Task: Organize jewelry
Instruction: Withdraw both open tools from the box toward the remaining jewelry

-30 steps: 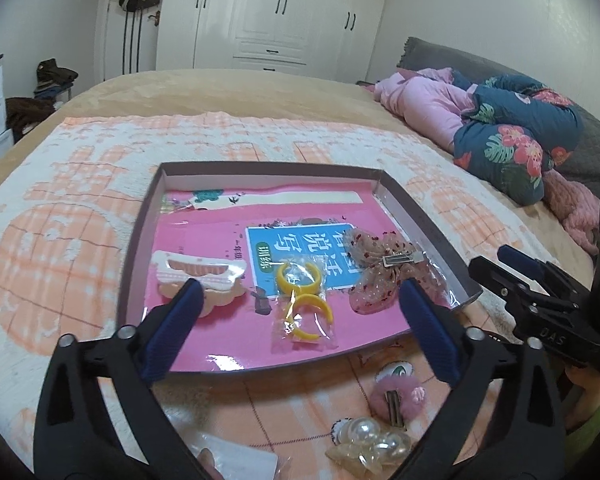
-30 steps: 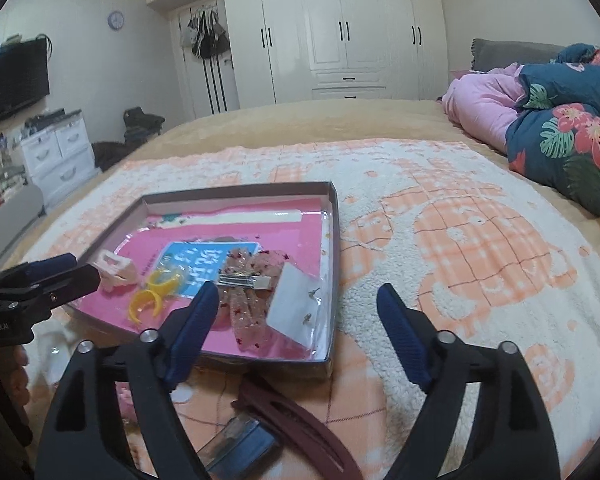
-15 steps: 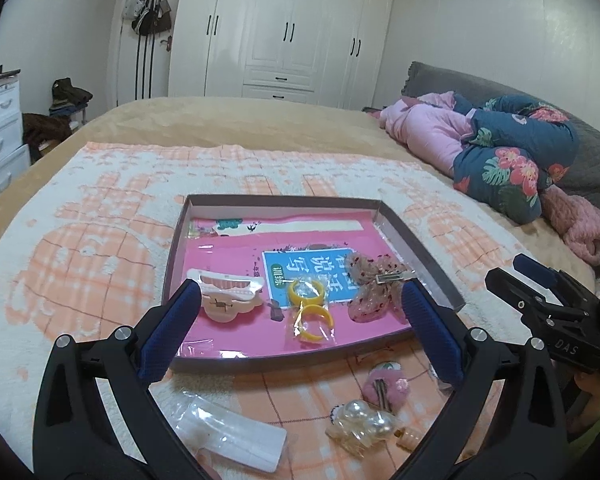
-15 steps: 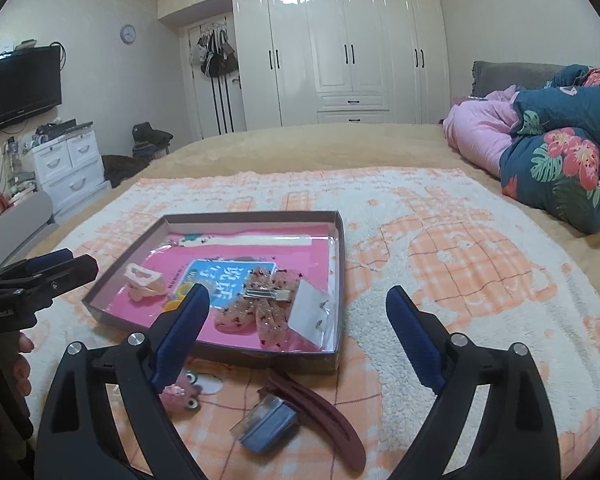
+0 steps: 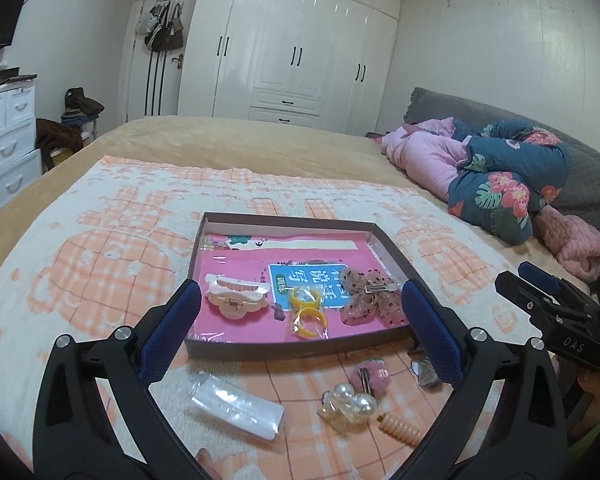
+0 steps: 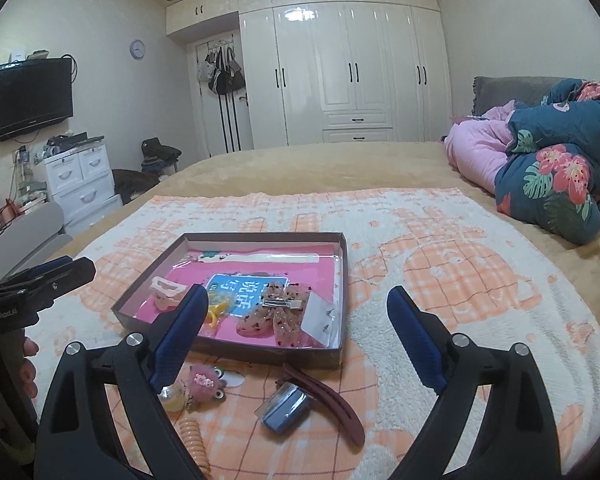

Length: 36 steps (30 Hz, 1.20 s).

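A shallow brown tray [image 5: 288, 350] with a pink lining lies on the orange-and-white blanket. In it are a white claw clip [image 5: 236, 298], yellow rings [image 5: 306, 312], a pink sequin bow clip [image 5: 366, 298] and a bagged earring card [image 6: 320, 316]. On the blanket in front of it lie a pearl clip [image 5: 350, 400], a pink fuzzy clip [image 5: 370, 376], a peach spiral tie [image 5: 398, 428], a clear bag [image 5: 236, 406], a maroon hair clip [image 6: 324, 400] and a blue-grey packet [image 6: 286, 408]. My left gripper [image 5: 300, 294] and right gripper [image 6: 298, 298] hang open and empty above the tray's near edge.
A pink and floral quilt bundle [image 5: 500, 176] lies at the bed's right side. White wardrobes [image 6: 352, 64] stand behind the bed and white drawers [image 6: 80, 184] at the left. A person's hand [image 6: 4, 364] holds the left gripper's handle.
Both grippers have drawn back and risen from the tray, which now looks smaller and farther. More loose items in front of the tray have come into view.
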Motion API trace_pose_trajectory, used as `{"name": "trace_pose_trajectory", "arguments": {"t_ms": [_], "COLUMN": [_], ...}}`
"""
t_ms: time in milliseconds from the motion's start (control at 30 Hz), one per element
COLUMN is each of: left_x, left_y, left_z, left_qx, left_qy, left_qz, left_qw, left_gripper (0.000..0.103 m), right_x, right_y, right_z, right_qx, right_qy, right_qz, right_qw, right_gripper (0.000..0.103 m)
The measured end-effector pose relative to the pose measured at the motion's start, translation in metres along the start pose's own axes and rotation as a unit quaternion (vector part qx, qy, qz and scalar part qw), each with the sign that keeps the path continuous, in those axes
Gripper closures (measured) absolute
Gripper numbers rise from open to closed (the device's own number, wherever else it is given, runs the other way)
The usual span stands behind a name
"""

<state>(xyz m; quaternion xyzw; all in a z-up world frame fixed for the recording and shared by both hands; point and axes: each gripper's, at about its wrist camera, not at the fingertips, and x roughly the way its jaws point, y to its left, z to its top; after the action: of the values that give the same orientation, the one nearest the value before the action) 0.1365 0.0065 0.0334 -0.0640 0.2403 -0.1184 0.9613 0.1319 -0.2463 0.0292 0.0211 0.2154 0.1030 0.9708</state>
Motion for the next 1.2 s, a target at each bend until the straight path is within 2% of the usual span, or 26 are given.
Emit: {"name": "trace_pose_trajectory", "arguments": {"t_ms": [167, 333, 600, 1033, 1200], "left_x": [-0.016, -0.029, -0.038, -0.036, -0.03], "left_y": [0.002, 0.001, 0.002, 0.001, -0.002], "left_z": [-0.005, -0.009, -0.019, -0.037, -0.045], "left_qx": [-0.006, -0.005, -0.003, 0.01, 0.024], "left_qy": [-0.014, -0.027, -0.026, -0.002, 0.022], "left_qz": [-0.008, -0.008, -0.007, -0.005, 0.0], "left_qw": [0.9999, 0.9996, 0.9996, 0.9999, 0.9995], "left_gripper": [0.011, 0.011, 0.011, 0.011, 0.011], "right_x": [-0.013, -0.025, -0.036, -0.037, -0.032], "right_y": [0.005, 0.008, 0.008, 0.016, 0.018], "right_z": [-0.003, -0.006, -0.011, -0.041, -0.052], "right_qx": [-0.017, -0.025, -0.03, -0.057, -0.058], "right_qy": [-0.012, -0.028, -0.027, 0.018, 0.041], "right_qz": [-0.007, 0.002, 0.007, 0.02, 0.03], "right_qw": [1.0, 0.999, 0.999, 0.998, 0.997], "right_gripper": [0.014, 0.014, 0.014, 0.014, 0.015]}}
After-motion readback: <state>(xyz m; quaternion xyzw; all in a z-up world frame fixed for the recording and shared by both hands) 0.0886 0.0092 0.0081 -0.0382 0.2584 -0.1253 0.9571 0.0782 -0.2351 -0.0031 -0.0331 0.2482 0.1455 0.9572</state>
